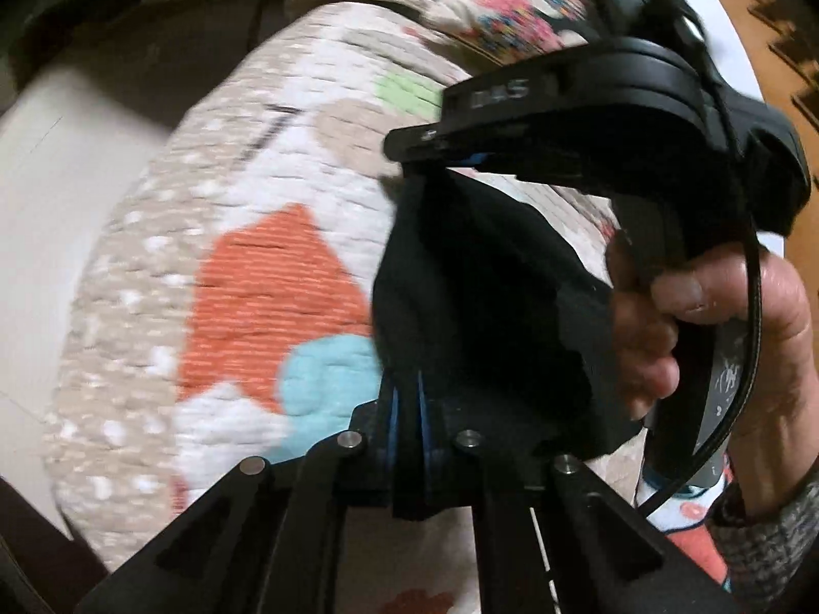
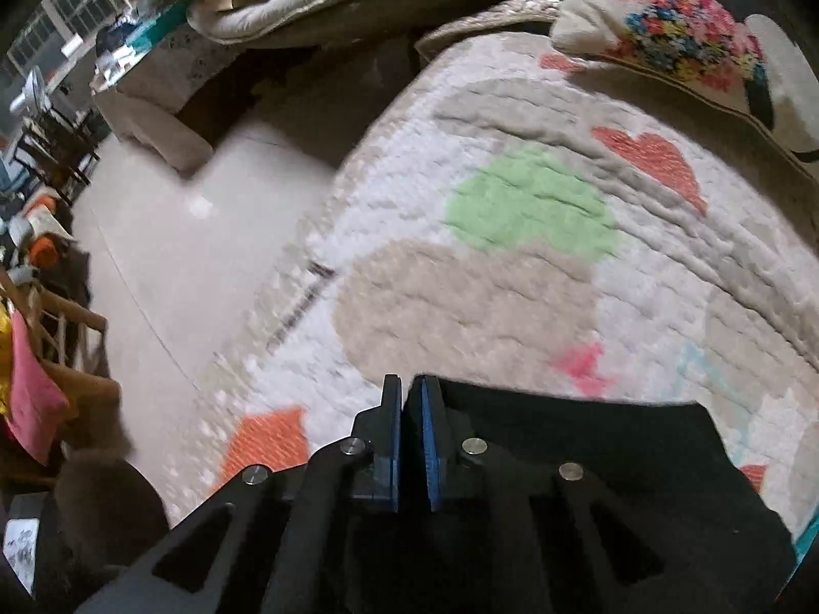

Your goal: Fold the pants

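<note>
The black pants (image 1: pixel 486 307) hang bunched between both grippers above a patterned quilt (image 1: pixel 245 266). My left gripper (image 1: pixel 409 384) is shut on a fold of the pants at the bottom centre of the left wrist view. My right gripper (image 1: pixel 409 148) shows above it in that view, shut on the upper edge of the same cloth, with the person's hand (image 1: pixel 716 327) on its handle. In the right wrist view my right gripper (image 2: pixel 412 384) is shut on the pants (image 2: pixel 588 440), which spread out to the right over the quilt (image 2: pixel 512 256).
A floral pillow (image 2: pixel 681 36) lies at the quilt's far right corner. Pale floor (image 2: pixel 169 235) lies left of the bed, with a beige sofa (image 2: pixel 169 102) behind it. A wooden rack with pink cloth (image 2: pixel 30 389) stands at far left.
</note>
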`<action>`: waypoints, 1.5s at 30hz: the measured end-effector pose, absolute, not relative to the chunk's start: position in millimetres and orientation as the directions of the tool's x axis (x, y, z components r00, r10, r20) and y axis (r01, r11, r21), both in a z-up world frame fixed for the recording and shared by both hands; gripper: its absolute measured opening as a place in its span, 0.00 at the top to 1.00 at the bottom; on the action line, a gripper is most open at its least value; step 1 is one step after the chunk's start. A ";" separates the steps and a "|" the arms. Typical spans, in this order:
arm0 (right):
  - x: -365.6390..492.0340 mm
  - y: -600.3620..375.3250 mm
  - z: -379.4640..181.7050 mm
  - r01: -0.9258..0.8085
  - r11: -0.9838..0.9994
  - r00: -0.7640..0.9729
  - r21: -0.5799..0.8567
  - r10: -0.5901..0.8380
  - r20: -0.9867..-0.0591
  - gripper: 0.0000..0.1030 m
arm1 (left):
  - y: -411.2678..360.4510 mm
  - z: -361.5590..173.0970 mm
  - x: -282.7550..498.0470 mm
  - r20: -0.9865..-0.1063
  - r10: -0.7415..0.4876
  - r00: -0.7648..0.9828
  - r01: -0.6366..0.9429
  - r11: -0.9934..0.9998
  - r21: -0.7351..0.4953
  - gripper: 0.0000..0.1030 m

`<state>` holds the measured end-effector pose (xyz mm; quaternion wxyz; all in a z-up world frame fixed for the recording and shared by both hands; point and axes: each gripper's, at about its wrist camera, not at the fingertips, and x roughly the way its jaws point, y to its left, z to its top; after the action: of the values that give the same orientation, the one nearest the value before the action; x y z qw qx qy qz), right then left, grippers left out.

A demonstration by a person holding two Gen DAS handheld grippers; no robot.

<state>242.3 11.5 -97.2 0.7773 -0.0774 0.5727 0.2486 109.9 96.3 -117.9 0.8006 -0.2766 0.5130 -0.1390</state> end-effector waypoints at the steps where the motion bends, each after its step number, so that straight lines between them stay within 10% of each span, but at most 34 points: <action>1: 243.9 19.0 -94.8 -0.480 0.857 0.215 0.189 0.324 -0.921 0.97 | 102.9 -117.7 109.6 -0.751 -0.492 0.439 -0.078 0.813 -0.578 0.94; 14: 233.7 -49.1 -40.9 -0.342 0.933 0.432 0.111 0.262 -0.863 0.86 | 147.3 -108.6 103.6 -0.772 -0.426 0.471 -0.197 0.803 -0.563 0.86; 19: 184.7 -91.3 -58.6 -0.298 0.909 0.372 0.292 0.392 -0.842 0.86 | 121.4 -95.9 109.7 -0.763 -0.416 0.495 -0.131 0.832 -0.539 0.79; 29: 119.5 -125.8 -112.9 -0.198 0.969 0.351 0.150 0.213 -0.912 0.83 | 55.5 -103.7 87.9 -0.886 -0.203 0.417 0.143 0.977 -0.156 0.60; 45: 25.9 -311.6 -105.2 0.422 0.689 0.652 0.590 0.222 -0.725 0.61 | -13.5 -26.8 156.9 -0.819 -0.405 0.406 0.311 0.904 -0.293 0.52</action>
<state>25.9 -311.6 -105.2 0.8210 0.3897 0.4128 -0.0610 156.9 -13.5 -26.8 0.8372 -0.0469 0.5013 -0.2136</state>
